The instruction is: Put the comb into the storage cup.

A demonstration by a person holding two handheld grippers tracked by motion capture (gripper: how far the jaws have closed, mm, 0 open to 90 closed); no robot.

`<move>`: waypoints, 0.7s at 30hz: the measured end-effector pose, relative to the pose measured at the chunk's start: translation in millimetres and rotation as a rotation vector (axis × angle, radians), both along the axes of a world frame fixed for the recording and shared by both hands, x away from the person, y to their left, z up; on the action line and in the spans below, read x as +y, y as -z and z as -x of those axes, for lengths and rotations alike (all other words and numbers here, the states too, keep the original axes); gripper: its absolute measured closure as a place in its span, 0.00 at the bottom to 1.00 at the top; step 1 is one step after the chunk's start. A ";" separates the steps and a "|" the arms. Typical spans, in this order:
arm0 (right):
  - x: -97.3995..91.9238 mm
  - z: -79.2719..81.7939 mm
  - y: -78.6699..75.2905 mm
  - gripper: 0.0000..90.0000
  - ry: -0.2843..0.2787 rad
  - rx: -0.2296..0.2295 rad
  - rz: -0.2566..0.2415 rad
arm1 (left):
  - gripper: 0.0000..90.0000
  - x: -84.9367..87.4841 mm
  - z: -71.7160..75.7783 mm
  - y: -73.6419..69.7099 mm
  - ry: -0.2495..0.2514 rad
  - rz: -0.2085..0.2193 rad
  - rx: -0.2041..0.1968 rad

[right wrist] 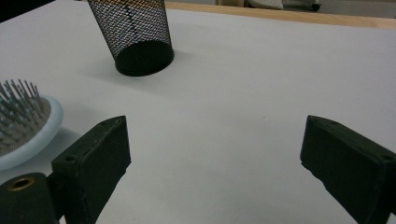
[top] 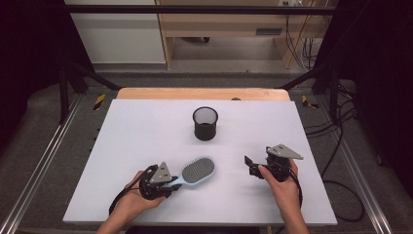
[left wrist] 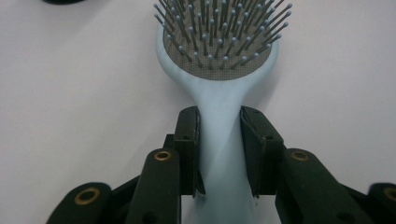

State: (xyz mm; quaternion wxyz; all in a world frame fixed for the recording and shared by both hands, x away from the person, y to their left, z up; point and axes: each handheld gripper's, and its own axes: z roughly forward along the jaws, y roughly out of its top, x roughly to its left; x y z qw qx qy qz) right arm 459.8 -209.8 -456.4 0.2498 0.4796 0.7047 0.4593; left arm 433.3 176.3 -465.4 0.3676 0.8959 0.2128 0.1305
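Your left gripper (top: 171,185) has its jaws clamped on the neck of the pale blue hairbrush (top: 196,171), one pad pressed against each side of the handle where it narrows below the head. The left gripper view looks straight along that handle: both black pads (left wrist: 188,140) sit flush against the blue plastic, with the bristled head just beyond them. The brush lies on the white table (top: 146,141) bristles up, at the near left of the surface, its head pointing away from your left hand (top: 131,197) toward the far right.

Your right gripper (top: 251,165) is wide open and has hold of nothing. In the right gripper view its two jaws stand far apart with bare table between them. It sits at the near right of the table, held in your right hand (top: 285,183), with its jaws pointing left toward the brush and well apart from it.

Farther back, near the middle of the table, stands a black mesh cup (top: 205,123), upright, with its opening facing up. It is well apart from both grippers and from the brush. A strip of wooden board (top: 202,93) shows beyond the far edge of the white surface.
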 end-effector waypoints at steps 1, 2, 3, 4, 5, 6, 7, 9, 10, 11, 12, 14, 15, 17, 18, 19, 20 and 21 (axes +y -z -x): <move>0.5 -0.1 0.2 0.09 -0.001 -0.001 -0.002 | 0.77 -0.5 -0.6 -0.5 -0.003 0.010 -0.002; 0.9 -0.3 0.2 0.09 -0.002 -0.001 -0.003 | 0.77 -0.9 -1.1 -0.8 -0.005 0.014 -0.006; 1.2 -0.5 0.2 0.09 -0.003 -0.001 -0.002 | 0.77 -1.2 -1.9 -1.0 -0.007 0.014 -0.015; 2.0 -0.5 -0.4 0.09 -0.006 -0.002 -0.003 | 0.77 -1.5 -2.8 -1.2 -0.010 0.016 -0.024; 2.0 -0.5 -0.4 0.09 -0.006 -0.002 -0.003 | 0.77 -2.0 -4.0 -1.6 -0.013 0.020 -0.031; 2.6 0.6 -1.8 0.09 -0.009 -0.010 -0.004 | 0.77 -3.1 -5.5 -2.0 -0.012 0.025 -0.036; 2.6 0.6 -1.8 0.09 -0.009 -0.010 -0.004 | 0.77 -4.7 -7.2 -2.7 -0.011 0.025 -0.044; 4.0 1.9 -3.1 0.09 -0.020 -0.015 -0.011 | 0.77 -8.8 -10.9 -4.7 -0.020 0.038 -0.063; 4.0 1.9 -3.1 0.09 -0.020 -0.015 -0.011 | 0.77 -11.0 -12.9 -6.2 -0.019 0.046 -0.073; 4.5 2.2 -3.1 0.09 -0.020 -0.016 -0.023 | 0.77 -13.1 -14.9 -7.7 -0.024 0.058 -0.090; 4.9 2.3 -3.1 0.09 -0.023 -0.016 -0.035 | 0.77 -15.0 -17.4 -9.3 -0.027 0.073 -0.098; 5.8 2.4 -3.3 0.09 -0.029 -0.016 -0.055 | 0.77 -18.8 -22.6 -11.8 -0.036 0.105 -0.116; 6.2 2.6 -3.7 0.08 -0.032 -0.018 -0.064 | 0.77 -20.6 -25.1 -12.8 -0.040 0.120 -0.121; 6.9 3.5 -5.0 0.08 -0.041 -0.023 -0.084 | 0.77 -23.6 -29.2 -13.9 -0.050 0.156 -0.134; 7.8 3.9 -5.9 0.08 -0.047 -0.026 -0.102 | 0.77 -24.9 -30.7 -13.9 -0.056 0.175 -0.137; 7.8 3.9 -5.9 0.08 -0.047 -0.026 -0.102 | 0.77 -26.2 -31.6 -13.6 -0.059 0.187 -0.142; 8.6 4.1 -6.3 0.08 -0.049 -0.029 -0.117 | 0.77 -27.4 -32.0 -12.9 -0.061 0.197 -0.150; 9.7 4.3 -7.0 0.07 -0.053 -0.030 -0.134 | 0.77 -28.3 -31.7 -12.1 -0.066 0.204 -0.159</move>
